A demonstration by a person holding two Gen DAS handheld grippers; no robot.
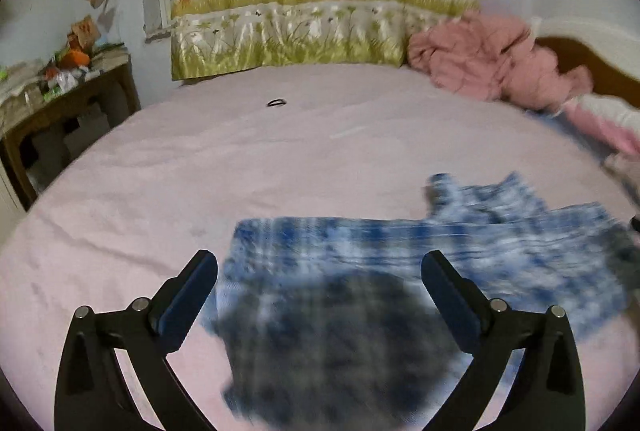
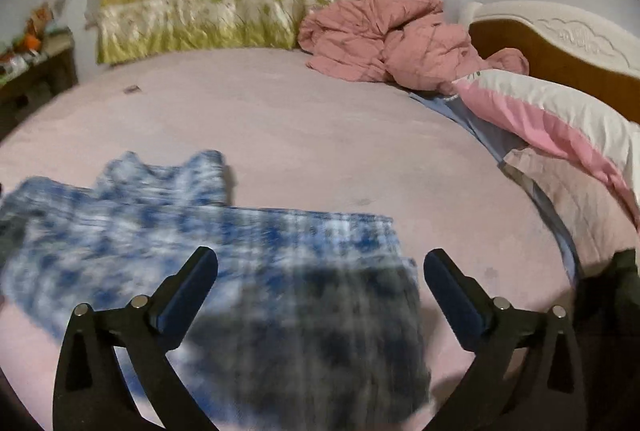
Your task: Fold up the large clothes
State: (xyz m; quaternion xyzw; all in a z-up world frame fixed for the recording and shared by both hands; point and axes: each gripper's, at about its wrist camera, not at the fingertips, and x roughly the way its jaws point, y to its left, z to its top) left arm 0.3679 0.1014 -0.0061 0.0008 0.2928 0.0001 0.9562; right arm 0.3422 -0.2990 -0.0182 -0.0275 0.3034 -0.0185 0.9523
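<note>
A blue and white checked garment (image 1: 400,255) lies on the pink bed sheet (image 1: 240,159), with a folded layer on top; it is blurred. In the right wrist view the garment (image 2: 200,231) spreads from the left edge to the middle. My left gripper (image 1: 319,271) is open and empty, hovering over the garment's left end. My right gripper (image 2: 320,269) is open and empty, hovering over the garment's right end. The near part of the cloth is in the grippers' shadow in both views.
A crumpled pink quilt (image 2: 384,39) lies at the far right corner. A pink and white pillow (image 2: 560,119) rests against the headboard (image 2: 560,35). A small black hair tie (image 1: 277,103) lies on the sheet. A cluttered wooden desk (image 1: 60,99) stands left of the bed. A printed curtain (image 1: 312,3) hangs behind.
</note>
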